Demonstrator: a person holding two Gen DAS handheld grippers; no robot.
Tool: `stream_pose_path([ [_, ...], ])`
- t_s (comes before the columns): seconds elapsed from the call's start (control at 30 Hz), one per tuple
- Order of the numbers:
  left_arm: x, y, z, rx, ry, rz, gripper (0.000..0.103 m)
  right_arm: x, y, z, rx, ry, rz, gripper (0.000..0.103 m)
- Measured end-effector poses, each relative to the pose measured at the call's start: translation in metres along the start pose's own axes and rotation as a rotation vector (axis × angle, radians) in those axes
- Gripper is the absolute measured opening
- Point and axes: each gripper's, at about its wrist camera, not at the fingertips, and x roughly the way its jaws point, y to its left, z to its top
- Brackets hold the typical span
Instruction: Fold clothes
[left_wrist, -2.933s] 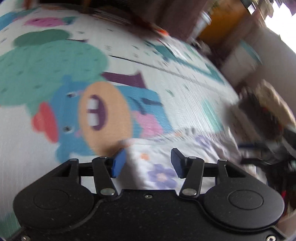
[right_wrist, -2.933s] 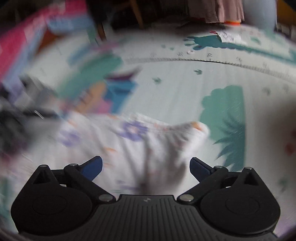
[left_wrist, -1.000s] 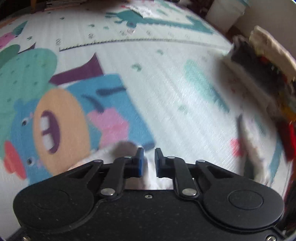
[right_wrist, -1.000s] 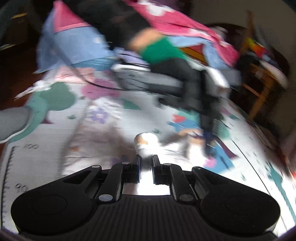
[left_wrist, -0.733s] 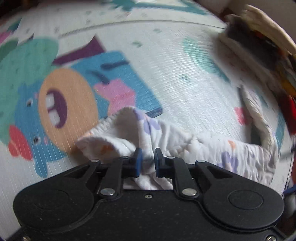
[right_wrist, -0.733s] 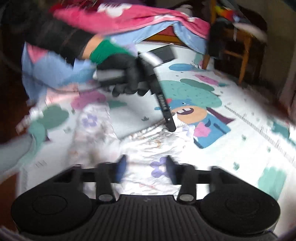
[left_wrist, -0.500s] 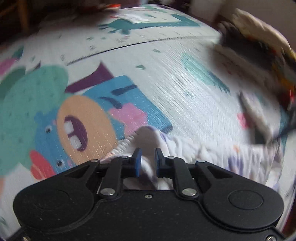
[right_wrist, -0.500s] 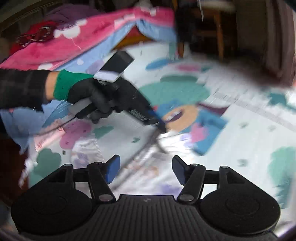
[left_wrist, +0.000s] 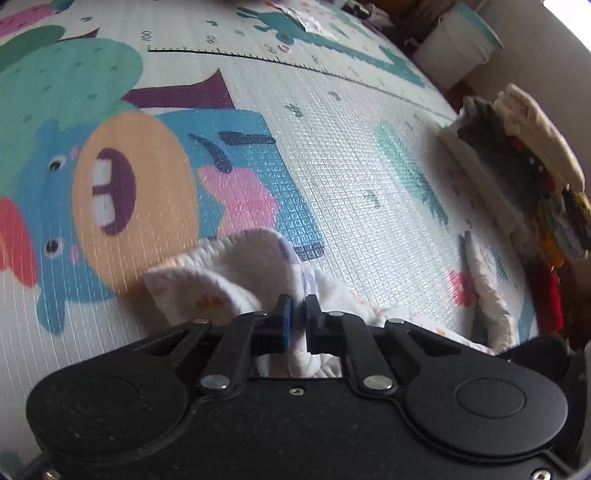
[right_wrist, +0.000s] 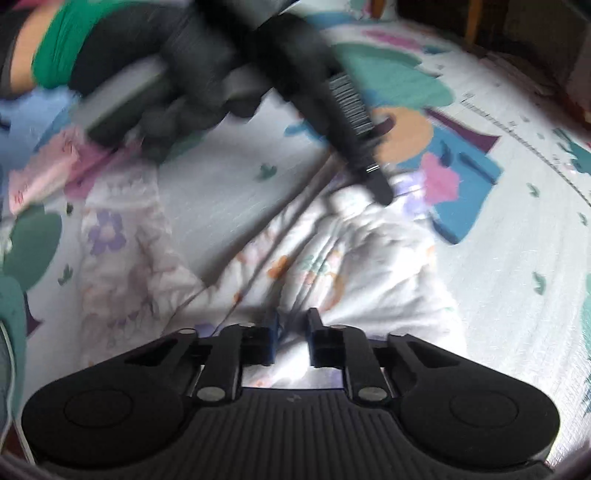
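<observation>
Although a stack of folded clothes (left_wrist: 532, 155) sits at the far right edge of the cartoon-printed foam play mat (left_wrist: 369, 155), the white quilted garment with purple and orange flowers (left_wrist: 236, 273) is plainly not folded yet: it lies rumpled on the mat, bunched and creased in the middle, with one long part trailing off to the left in the right wrist view and another strip reaching toward the stack in the left wrist view. My reading is that this piece is at the start of its fold, gathered at two points and yet to be spread flat or doubled over; smoothing, folding and placing it on the stack all remain.

The left gripper (left_wrist: 297, 323) has its blue-padded fingers drawn almost together, with a ridge of the white fabric pinched between them and a loose flap standing up just beyond the tips, over the blue and orange cartoon figure (left_wrist: 129, 184). The right gripper (right_wrist: 291, 341) has its fingers narrowed to a small gap, fabric lying in and under that gap; motion blur keeps me from telling whether it truly clamps the cloth. From the right wrist view, the black-gloved left hand (right_wrist: 192, 70) with its green cuff holds the other tool at the garment's far edge.
</observation>
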Motion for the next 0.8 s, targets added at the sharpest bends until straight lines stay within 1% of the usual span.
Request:
stream_pose_path([
  [0.13, -0.009, 0.008, -0.010, -0.075, -0.030, -0.038, 0.006, -0.032, -0.022, 0.003, 0.155, -0.087, 0.050, 0.014],
  [0.17, -0.010, 0.010, -0.012, -0.085, -0.039, -0.044, 0.006, -0.039, -0.028, 0.003, 0.192, -0.104, 0.054, 0.014],
  [0.27, -0.008, 0.016, -0.019, -0.153, -0.041, -0.066, 0.006, -0.061, -0.046, 0.006, 0.316, -0.164, 0.058, 0.014],
  [0.3, -0.009, 0.017, -0.022, -0.182, -0.052, -0.089, 0.006, -0.065, -0.049, 0.007, 0.324, -0.176, 0.045, 0.014],
  [0.37, -0.013, 0.019, -0.028, -0.247, -0.080, -0.138, 0.006, -0.062, -0.048, 0.011, 0.277, -0.162, 0.018, 0.014],
  [0.43, -0.016, 0.021, -0.035, -0.325, -0.109, -0.191, 0.006, -0.047, -0.046, 0.016, 0.245, -0.110, 0.025, 0.014],
  [0.5, -0.019, 0.022, -0.040, -0.384, -0.133, -0.226, 0.006, -0.030, -0.039, 0.022, 0.184, -0.062, 0.013, 0.014],
  [0.53, -0.019, 0.023, -0.042, -0.405, -0.132, -0.242, 0.006, -0.021, -0.035, 0.024, 0.159, -0.037, 0.009, 0.016],
  [0.6, -0.019, 0.027, -0.046, -0.427, -0.119, -0.282, 0.006, -0.010, -0.032, 0.027, 0.150, -0.006, 0.003, 0.029],
  [0.67, -0.023, 0.033, -0.049, -0.437, -0.118, -0.283, 0.008, -0.009, -0.031, 0.025, 0.156, -0.028, 0.015, 0.050],
  [0.7, -0.025, 0.036, -0.051, -0.437, -0.123, -0.285, 0.015, -0.011, -0.029, 0.025, 0.143, -0.044, 0.012, 0.053],
  [0.73, -0.027, 0.040, -0.052, -0.445, -0.131, -0.286, 0.020, -0.014, -0.026, 0.023, 0.118, -0.059, -0.001, 0.059],
  [0.8, -0.030, 0.047, -0.053, -0.469, -0.147, -0.297, 0.042, -0.016, -0.022, 0.022, 0.065, -0.083, -0.024, 0.062],
])
